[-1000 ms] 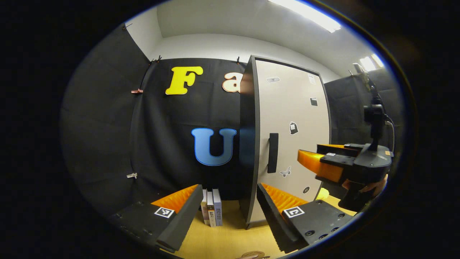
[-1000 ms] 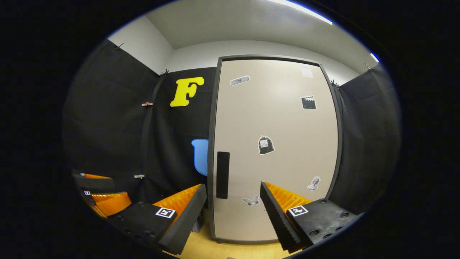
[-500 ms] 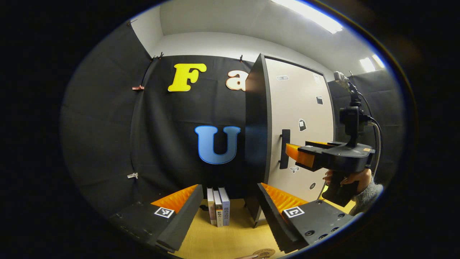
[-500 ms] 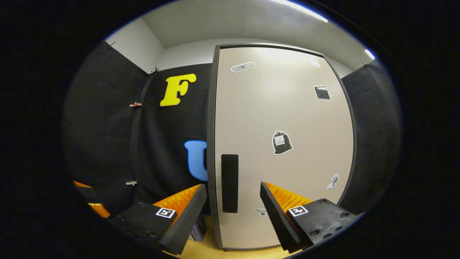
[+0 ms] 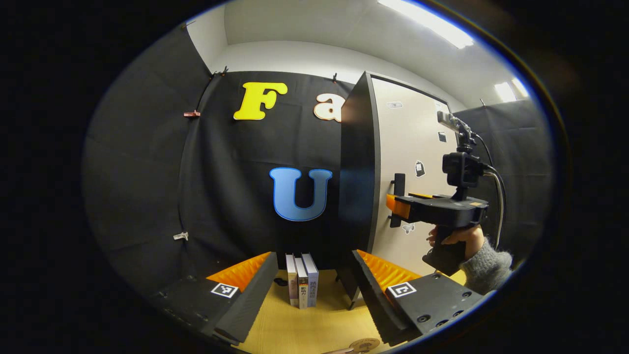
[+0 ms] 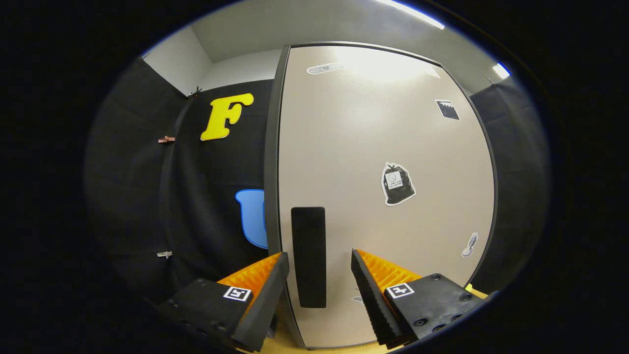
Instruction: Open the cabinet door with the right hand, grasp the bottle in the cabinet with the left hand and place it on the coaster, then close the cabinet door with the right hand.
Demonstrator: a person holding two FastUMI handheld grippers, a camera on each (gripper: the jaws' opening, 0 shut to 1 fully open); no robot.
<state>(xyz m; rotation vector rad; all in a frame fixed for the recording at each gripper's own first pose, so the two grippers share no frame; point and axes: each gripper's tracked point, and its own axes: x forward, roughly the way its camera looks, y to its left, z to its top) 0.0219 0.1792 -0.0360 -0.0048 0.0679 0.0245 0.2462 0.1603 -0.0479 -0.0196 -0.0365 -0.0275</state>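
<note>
Straight ahead of my right hand-held gripper [image 6: 314,268] stands the cabinet door [image 6: 383,147], shut, with its dark vertical handle [image 6: 308,255] lined up in the gap between my two spread fingers. I hold it level and square to the door so the fingers can pass either side of the handle; nothing is pinched yet, fingers look just short of the handle or at it, contact unclear. In the left gripper view the same right hand-held gripper [image 5: 395,206] shows side-on with its tips at the handle [image 5: 399,184], my hand [image 5: 454,236] on the grip below.

My left hand-held gripper [image 5: 312,273] is spread and empty, parked low over the worktop [image 5: 319,327], off to the cabinet's side face [image 5: 356,162], out of the door's swing, I judge, ready for the bottle. Bottle is hidden, presumably inside the shut cabinet. Coaster [image 5: 364,344] lies on the worktop close under the left fingers. Three books [image 5: 302,285] stand upright beside the cabinet.

Versus one second ago: right hand-held gripper has closed in, door and handle loom larger, handle has moved from left of the fingers into the gap. Left view has swung leftward, more side face showing, right hand-held gripper now farther off at the handle. Door unopened throughout.
</note>
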